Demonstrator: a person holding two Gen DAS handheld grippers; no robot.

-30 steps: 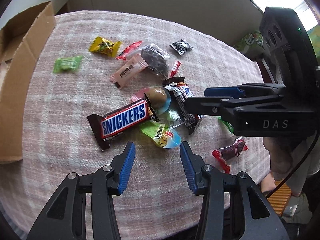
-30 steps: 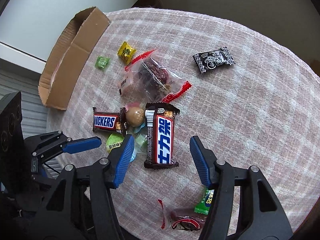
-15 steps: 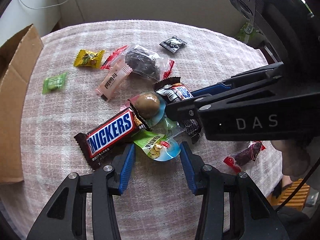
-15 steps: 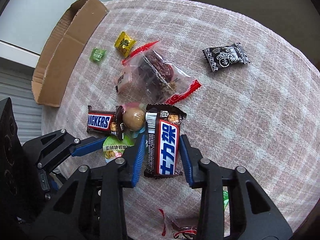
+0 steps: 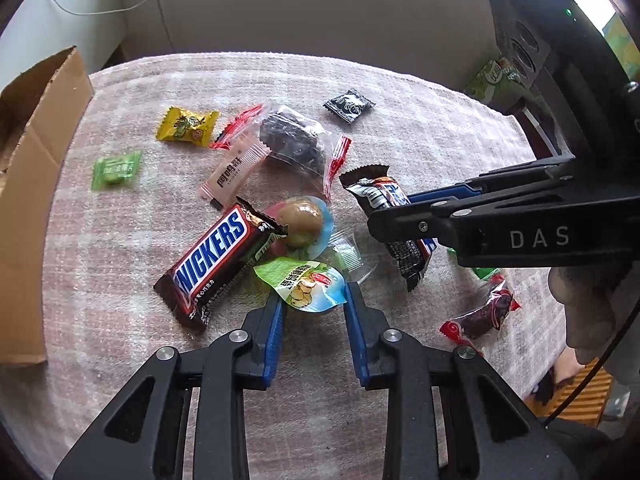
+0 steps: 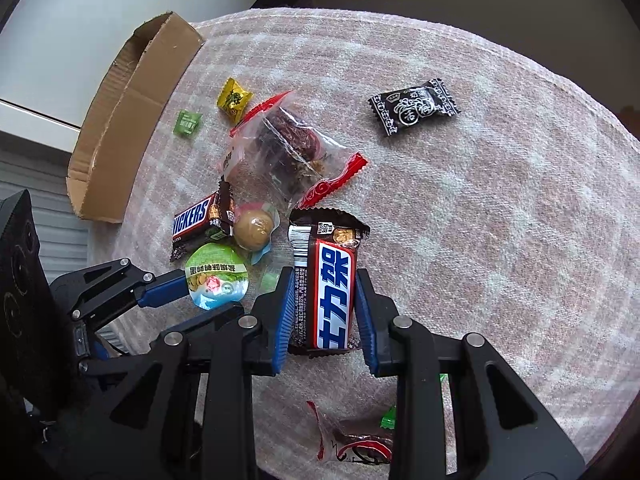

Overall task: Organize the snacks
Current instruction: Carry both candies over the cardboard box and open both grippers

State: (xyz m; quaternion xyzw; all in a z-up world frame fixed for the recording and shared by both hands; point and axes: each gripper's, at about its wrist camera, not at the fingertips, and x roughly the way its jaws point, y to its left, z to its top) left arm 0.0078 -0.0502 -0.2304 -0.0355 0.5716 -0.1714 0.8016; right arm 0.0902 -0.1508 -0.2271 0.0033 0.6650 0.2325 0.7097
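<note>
My right gripper (image 6: 322,314): clamped on the Chinese-label Snickers bar (image 6: 329,286); both blue pads press its long edges near the lower end.
Bar relative to my right fingers: it runs up between them, its upper half past the tips, its bottom seal back between the pads.
Bar's long axis: along my right gripper's pointing line, the crimped top end aimed away from me toward the clear date bag (image 6: 294,152). In my left view the same bar (image 5: 390,210) slants from upper left to lower right, its lower end tilted off the cloth.
My left gripper (image 5: 314,308): jaws closing, the green-and-blue egg pouch (image 5: 306,284) sitting between the tips; I cannot tell whether the pads press it yet.
Pouch relative to my left fingers: its rounded blue end lies between the tips, its green end points away toward the English Snickers bar (image 5: 218,256).
English Snickers bar's axis: diagonal, lower left to upper right, just left of my left finger, flat on the pink checked cloth (image 5: 132,240).
Round brown snack (image 5: 302,220): touching that bar's upper end, beyond the pouch.
Cardboard box (image 5: 30,184): at the cloth's left edge, well apart from both grippers.
Loose sweets: yellow candy (image 5: 186,126), green candy (image 5: 116,168), black packet (image 5: 349,105) lie farther off.
</note>
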